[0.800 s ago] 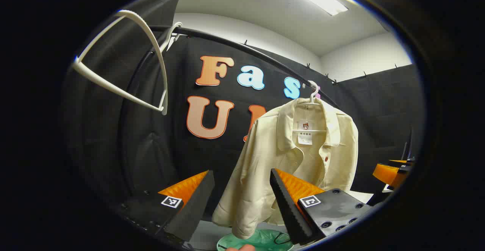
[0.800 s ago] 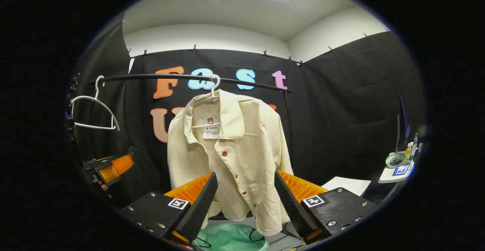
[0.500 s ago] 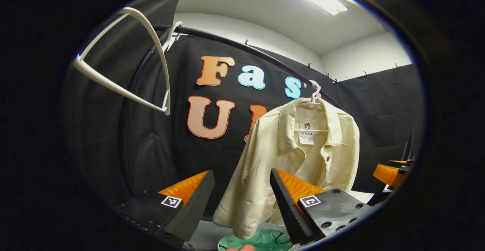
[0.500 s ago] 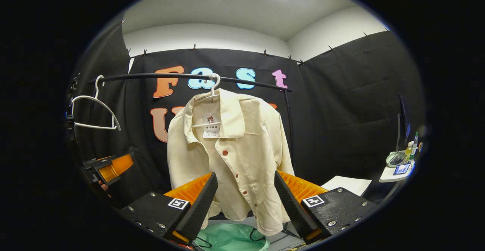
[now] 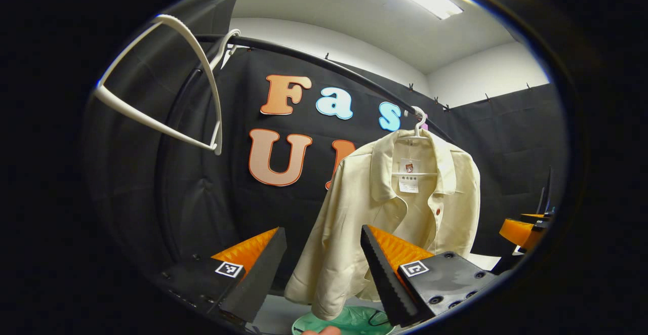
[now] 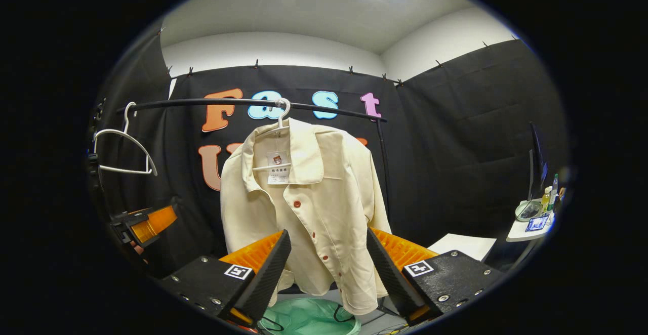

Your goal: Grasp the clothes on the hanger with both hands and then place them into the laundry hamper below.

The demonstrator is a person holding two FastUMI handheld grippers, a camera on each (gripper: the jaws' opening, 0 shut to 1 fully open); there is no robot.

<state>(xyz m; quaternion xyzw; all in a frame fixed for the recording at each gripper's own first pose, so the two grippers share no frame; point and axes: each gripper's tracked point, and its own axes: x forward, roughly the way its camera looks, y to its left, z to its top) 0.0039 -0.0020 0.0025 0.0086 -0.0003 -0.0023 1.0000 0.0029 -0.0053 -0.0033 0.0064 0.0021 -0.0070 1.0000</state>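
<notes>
A cream button-up shirt (image 6: 309, 198) hangs on a white hanger (image 6: 281, 115) from a black rail (image 6: 202, 103); in the left gripper view the shirt (image 5: 395, 208) is right of centre. Below it sits the hamper with a green liner (image 6: 306, 317), its liner (image 5: 344, 321) also at the bottom of the left gripper view. My left gripper (image 5: 321, 274) is open, short of the shirt's left sleeve. My right gripper (image 6: 326, 274) is open, in front of the shirt's lower hem. The left gripper (image 6: 144, 226) also appears far left in the right gripper view, the right gripper (image 5: 521, 231) far right in the left gripper view.
An empty white hanger (image 5: 167, 77) hangs at the rail's left end, close above my left gripper; the same hanger (image 6: 124, 148) is in the right gripper view. A small table with bottles (image 6: 536, 213) stands at the far right. A white sheet (image 6: 466, 246) lies low right.
Both views shifted only slightly; the empty hanger swings a little in the left gripper view. Both grippers stay open and apart from the shirt.
</notes>
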